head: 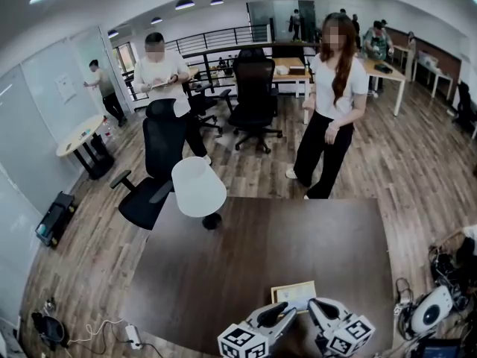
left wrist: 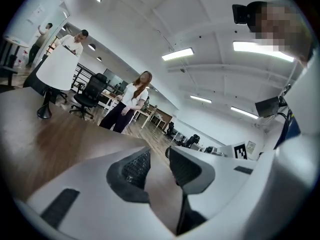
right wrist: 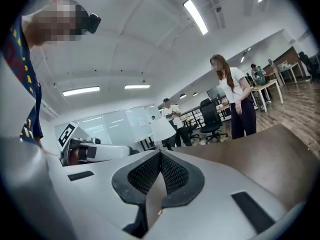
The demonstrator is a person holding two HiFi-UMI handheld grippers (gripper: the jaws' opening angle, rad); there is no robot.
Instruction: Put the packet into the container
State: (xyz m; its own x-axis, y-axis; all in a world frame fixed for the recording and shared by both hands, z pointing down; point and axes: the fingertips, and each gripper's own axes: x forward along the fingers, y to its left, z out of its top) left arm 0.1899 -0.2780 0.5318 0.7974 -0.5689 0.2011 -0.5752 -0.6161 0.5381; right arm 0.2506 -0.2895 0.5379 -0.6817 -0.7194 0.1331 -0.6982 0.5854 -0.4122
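Here, a flat tan rectangular packet (head: 292, 294) lies crosswise on the brown desk (head: 261, 252); left hand-held gripper (head: 285, 312) released, right hand-held gripper (head: 317, 306) clenched empty.

A dark wooden table (head: 298, 245) fills the lower centre. A white lamp (head: 199, 187) stands at its upper left. A flat tan-rimmed box (head: 293, 295) lies near the bottom edge.
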